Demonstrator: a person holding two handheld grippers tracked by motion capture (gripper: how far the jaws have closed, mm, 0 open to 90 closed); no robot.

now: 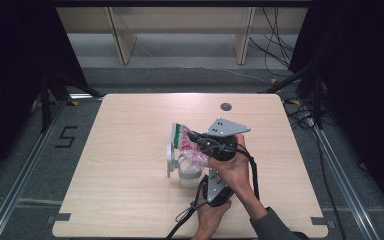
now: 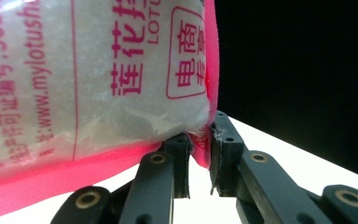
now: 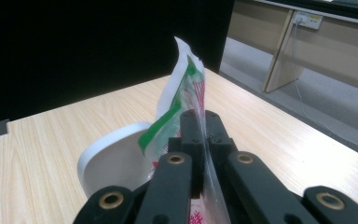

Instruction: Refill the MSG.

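Note:
A clear plastic bag (image 1: 187, 146) of white granules, printed pink and green, hangs over a white tub (image 1: 190, 176) whose hinged lid (image 1: 170, 159) stands open at the left. My right gripper (image 1: 193, 138), the one with the grey plate on top, is shut on the bag's upper part. In the right gripper view the jaws (image 3: 204, 117) pinch the film of the bag (image 3: 179, 100), with the white lid (image 3: 109, 163) beyond. My left gripper (image 1: 204, 180) reaches up from below. Its jaws (image 2: 198, 144) are shut on the pink bottom corner of the bag (image 2: 98, 79).
The light wooden table (image 1: 125, 200) has a round cable hole (image 1: 225, 106) near its far edge. Wooden shelf legs (image 1: 122, 45) and loose cables (image 1: 275, 45) lie on the floor beyond. Dark curtains flank both sides.

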